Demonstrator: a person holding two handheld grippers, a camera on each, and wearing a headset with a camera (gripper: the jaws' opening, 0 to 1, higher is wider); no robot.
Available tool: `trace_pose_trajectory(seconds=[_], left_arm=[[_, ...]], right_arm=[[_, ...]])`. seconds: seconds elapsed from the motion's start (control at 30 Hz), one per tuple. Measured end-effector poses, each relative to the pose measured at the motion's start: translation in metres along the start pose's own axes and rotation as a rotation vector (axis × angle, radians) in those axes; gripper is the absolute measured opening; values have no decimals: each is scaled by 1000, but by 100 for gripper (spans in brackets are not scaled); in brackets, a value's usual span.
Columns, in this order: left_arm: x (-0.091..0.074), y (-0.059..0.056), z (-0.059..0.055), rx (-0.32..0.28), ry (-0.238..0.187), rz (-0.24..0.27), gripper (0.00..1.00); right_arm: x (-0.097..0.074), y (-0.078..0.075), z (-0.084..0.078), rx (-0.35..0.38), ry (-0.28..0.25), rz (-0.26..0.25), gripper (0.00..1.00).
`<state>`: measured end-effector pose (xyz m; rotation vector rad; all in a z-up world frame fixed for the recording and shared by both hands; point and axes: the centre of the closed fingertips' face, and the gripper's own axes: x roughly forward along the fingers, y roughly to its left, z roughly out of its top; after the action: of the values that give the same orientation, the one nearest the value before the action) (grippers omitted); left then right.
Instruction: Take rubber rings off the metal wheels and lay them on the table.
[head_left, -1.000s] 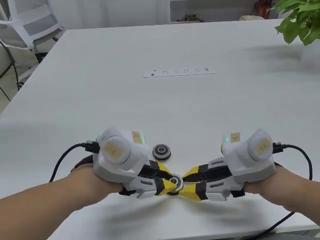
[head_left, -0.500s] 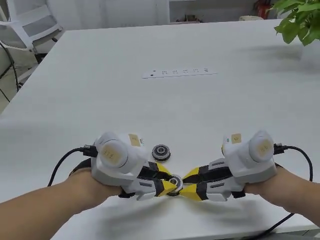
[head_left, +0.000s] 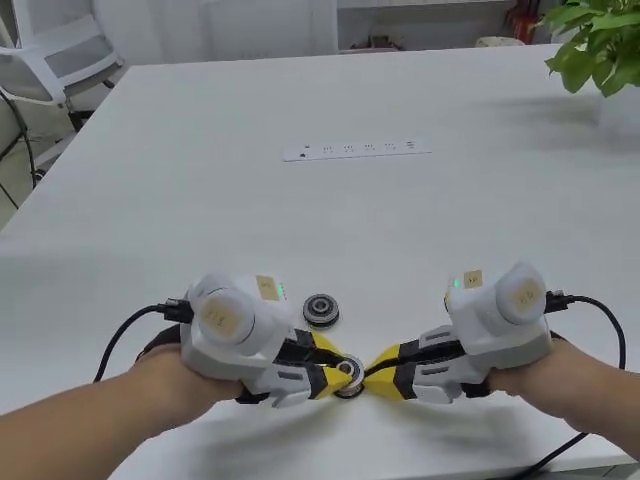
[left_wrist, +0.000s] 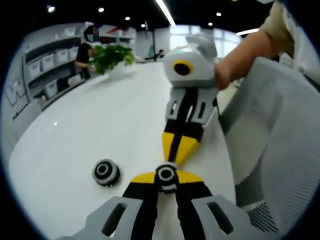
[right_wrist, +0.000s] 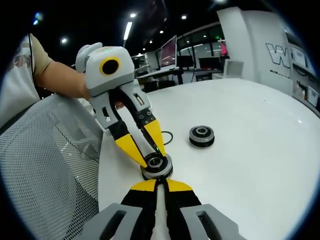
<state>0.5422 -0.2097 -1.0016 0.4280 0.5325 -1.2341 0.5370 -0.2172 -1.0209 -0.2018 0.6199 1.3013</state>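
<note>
A small metal wheel (head_left: 349, 371) with a black rubber ring sits near the table's front edge, between both grippers. My left gripper (head_left: 338, 373) is shut on this wheel (left_wrist: 166, 175), its yellow jaws on either side. My right gripper (head_left: 368, 371) comes from the opposite side, its jaws shut, pinching the rubber ring at the wheel's rim (right_wrist: 156, 164). In the right gripper view my own tips (right_wrist: 159, 184) meet the ring's near edge. A second wheel (head_left: 321, 309) with its ring on lies flat on the table just behind, also seen as the second wheel (left_wrist: 106, 172) (right_wrist: 201, 135).
A white power strip (head_left: 357, 149) lies mid-table. A potted plant (head_left: 595, 40) stands at the far right corner and a chair (head_left: 60, 60) at the far left. Black cables (head_left: 125, 330) trail from both grippers. The white table (head_left: 420, 230) stretches open beyond.
The head camera has tilted a little. Both grippers stay joined at the wheel and have shifted slightly down and toward me; the loose wheel has not moved.
</note>
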Motion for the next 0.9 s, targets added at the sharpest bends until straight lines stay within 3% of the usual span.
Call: trace_pose_trajectory(seconds=[0.67,0.9], left_arm=[[1,0,1,19,4,11,13],[1,0,1,23,5,13,13]], right_arm=[[-4,-5,0,192,-49,-10,0],[-6,-5,1,222,-63,-9,0]])
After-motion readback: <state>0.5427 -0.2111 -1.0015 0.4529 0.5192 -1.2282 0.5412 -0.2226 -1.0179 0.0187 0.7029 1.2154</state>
